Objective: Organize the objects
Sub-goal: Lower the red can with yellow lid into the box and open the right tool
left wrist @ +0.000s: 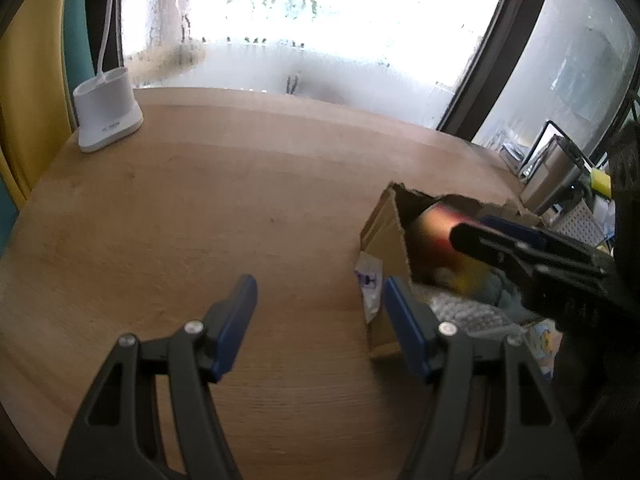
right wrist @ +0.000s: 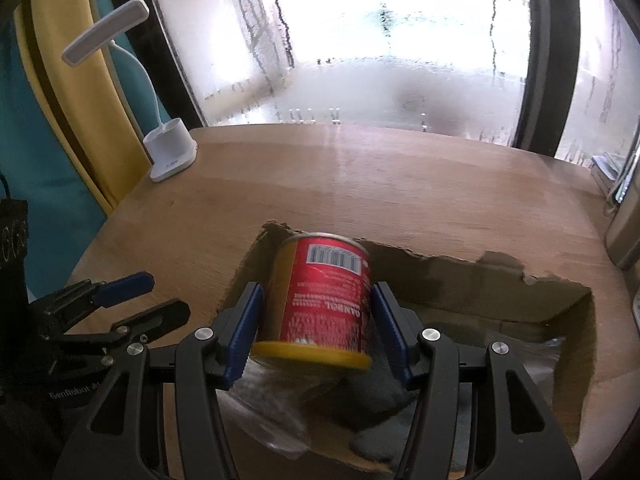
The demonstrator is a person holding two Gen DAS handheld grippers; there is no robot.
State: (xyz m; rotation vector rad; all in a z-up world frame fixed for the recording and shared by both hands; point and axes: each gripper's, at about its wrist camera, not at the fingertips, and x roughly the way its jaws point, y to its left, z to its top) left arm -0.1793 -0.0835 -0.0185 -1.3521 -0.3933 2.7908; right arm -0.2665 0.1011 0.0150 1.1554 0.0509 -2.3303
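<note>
My right gripper (right wrist: 318, 326) is shut on a red can (right wrist: 324, 300) with a yellow lid, held tilted above an open cardboard box (right wrist: 500, 280) with torn flaps. The can shows blurred in the left wrist view (left wrist: 434, 236), with the right gripper (left wrist: 500, 240) reaching in from the right. My left gripper (left wrist: 320, 312) is open and empty over the wooden table (left wrist: 200, 220), just left of the box (left wrist: 384, 232); it also shows in the right wrist view (right wrist: 152, 296). Plastic wrapping and other items (right wrist: 280, 420) lie inside the box.
A white desk lamp base (left wrist: 106, 110) stands at the table's far left corner; its head (right wrist: 106, 30) shows in the right wrist view. A fogged window runs behind the table. A metal container (left wrist: 554, 176) and clutter sit off the table's right edge.
</note>
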